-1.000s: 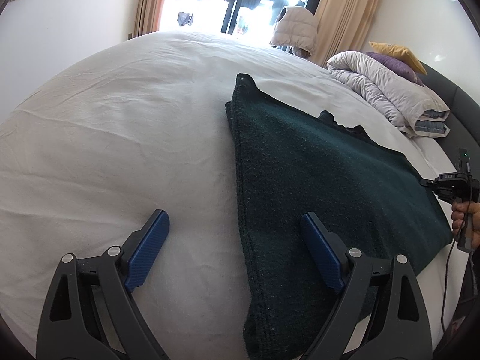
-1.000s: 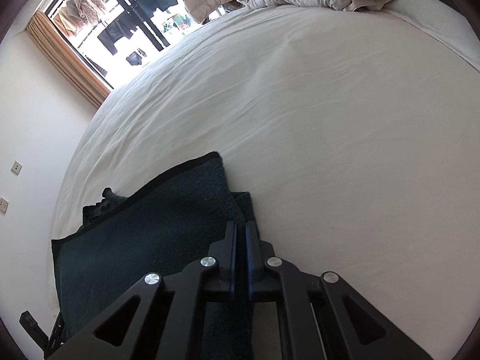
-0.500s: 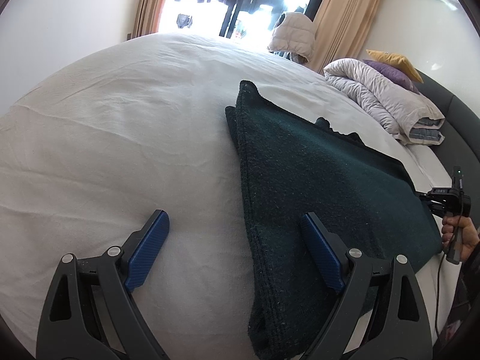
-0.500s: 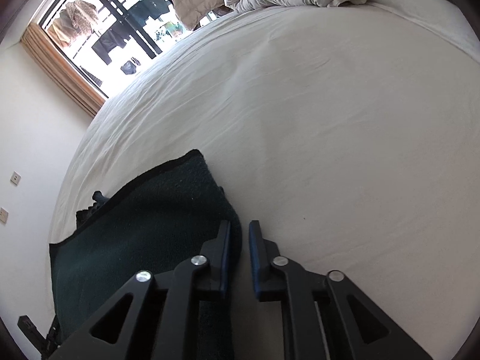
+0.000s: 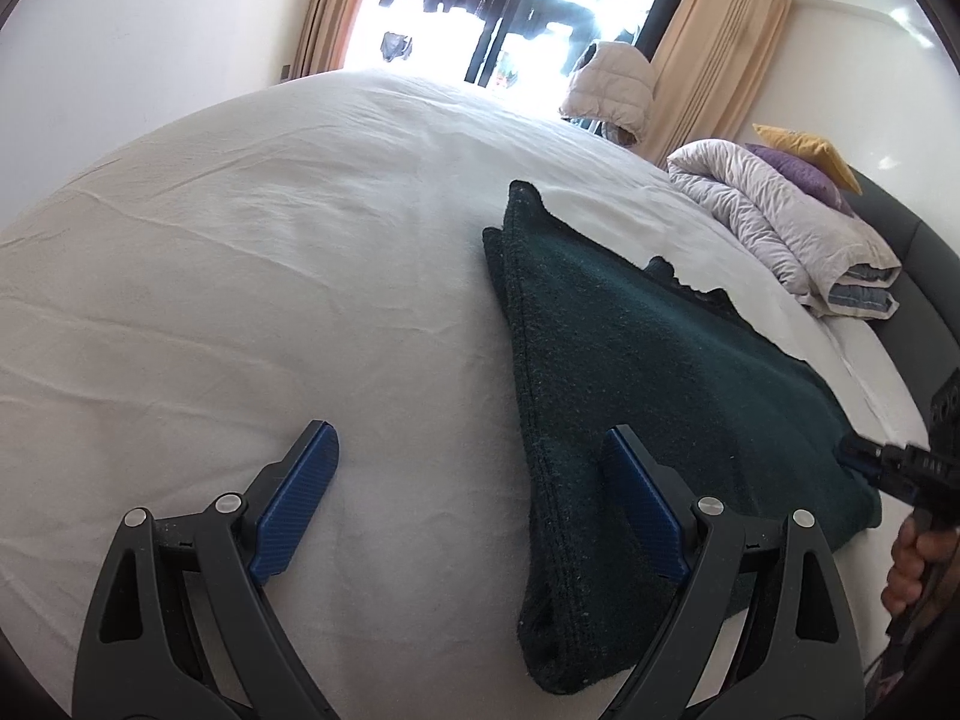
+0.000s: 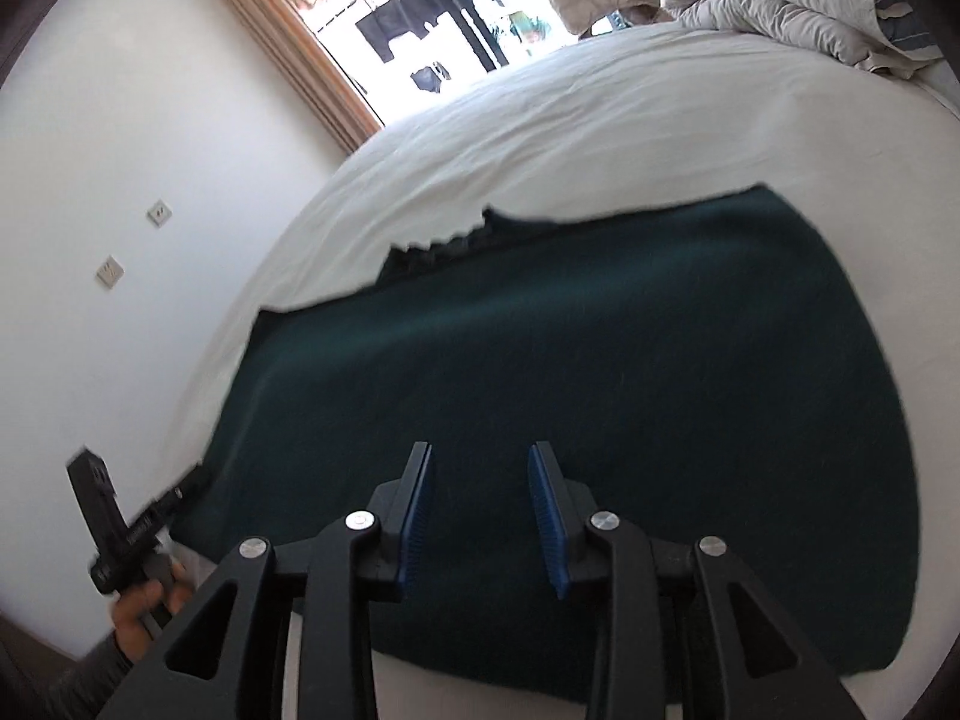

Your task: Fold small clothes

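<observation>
- Dark green garment [image 6: 600, 372] — folded, lying flat on the white bed [image 5: 252, 276].
- Left hand-held gripper [image 5: 474, 504] — released, jaws wide, straddling the garment's folded edge.
- Right hand-held gripper [image 6: 483, 516] — released, jaws partly apart, poised over the garment, nothing gripped.

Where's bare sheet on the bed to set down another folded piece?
Widest free patch: white sheet left of the dark green garment, running to the far edge by the window. A narrower strip lies between the garment and the rolled duvet. Crowded: the headboard side, with duvet and pillows.
</observation>
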Available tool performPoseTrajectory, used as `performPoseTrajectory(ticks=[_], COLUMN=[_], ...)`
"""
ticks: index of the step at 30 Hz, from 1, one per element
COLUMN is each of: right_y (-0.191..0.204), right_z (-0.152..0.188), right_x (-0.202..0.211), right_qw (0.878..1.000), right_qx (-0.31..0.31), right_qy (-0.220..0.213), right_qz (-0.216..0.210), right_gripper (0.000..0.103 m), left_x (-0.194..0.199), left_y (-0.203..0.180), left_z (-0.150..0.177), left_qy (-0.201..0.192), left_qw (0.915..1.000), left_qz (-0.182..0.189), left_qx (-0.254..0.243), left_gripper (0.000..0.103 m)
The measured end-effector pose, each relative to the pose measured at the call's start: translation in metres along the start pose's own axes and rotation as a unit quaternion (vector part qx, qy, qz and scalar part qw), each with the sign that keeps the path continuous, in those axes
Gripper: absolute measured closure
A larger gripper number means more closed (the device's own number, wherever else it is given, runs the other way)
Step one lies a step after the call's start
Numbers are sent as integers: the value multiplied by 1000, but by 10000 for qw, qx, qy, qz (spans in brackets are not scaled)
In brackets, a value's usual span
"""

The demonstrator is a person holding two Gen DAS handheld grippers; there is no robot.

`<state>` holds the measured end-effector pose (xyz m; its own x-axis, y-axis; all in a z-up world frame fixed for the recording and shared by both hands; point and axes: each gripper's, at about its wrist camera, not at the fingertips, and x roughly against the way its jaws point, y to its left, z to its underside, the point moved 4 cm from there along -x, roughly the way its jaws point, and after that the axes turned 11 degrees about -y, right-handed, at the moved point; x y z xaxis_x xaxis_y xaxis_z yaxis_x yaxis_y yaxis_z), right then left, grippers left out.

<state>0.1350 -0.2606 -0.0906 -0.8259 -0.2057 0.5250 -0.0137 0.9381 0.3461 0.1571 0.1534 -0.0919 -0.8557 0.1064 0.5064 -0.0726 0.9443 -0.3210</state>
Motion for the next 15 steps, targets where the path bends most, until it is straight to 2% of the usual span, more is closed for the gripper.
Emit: performPoseTrajectory(ticks=[1, 3, 5, 6, 7, 8, 10, 11, 12, 14, 15], right_y=[-8, -36, -68, -80, -91, -102, -119, -123, -122, -106, -90], right_z=[4, 9, 13, 14, 16, 16, 14, 14, 14, 13, 14], right_x=[7, 21, 39, 47, 56, 68, 91, 102, 112, 120, 116], right_qw=[9999, 9982, 9940, 9928, 9908, 9867, 9783, 9724, 9684, 9686, 9719], right_qx=[-83, -467, -818, -984, -1107, -1145, -1566, -1782, -1924, -1969, -1898], right_qy=[-150, -260, -437, -511, -576, -680, -987, -1100, -1237, -1381, -1335], right_qz=[2, 279, 574, 443, 528, 931, 929, 1027, 990, 632, 386], right_gripper=[87, 103, 103, 103, 103, 103, 103, 99, 92, 90, 90], left_x=[-1, -1, -1, 0, 2, 5, 12, 17, 23, 39, 48], left_y=[-2, -7, -9, -8, -8, -8, -7, -7, -9, -20, -30], left_z=[1, 5, 7, 8, 9, 10, 11, 11, 10, 4, 0], left_qy=[58, 158, 242, 269, 282, 292, 304, 276, 233, -46, -245], left_qw=[9999, 9988, 9974, 9967, 9960, 9954, 9943, 9934, 9916, 9862, 9855], left_qz=[-95, -296, -432, -501, -559, -603, -700, -778, -906, -1195, -1142], left_qx=[-106, -353, -522, -575, -635, -684, -741, -791, -888, -1147, -1229], left_gripper=[13, 13, 13, 12, 11, 11, 11, 11, 11, 13, 13])
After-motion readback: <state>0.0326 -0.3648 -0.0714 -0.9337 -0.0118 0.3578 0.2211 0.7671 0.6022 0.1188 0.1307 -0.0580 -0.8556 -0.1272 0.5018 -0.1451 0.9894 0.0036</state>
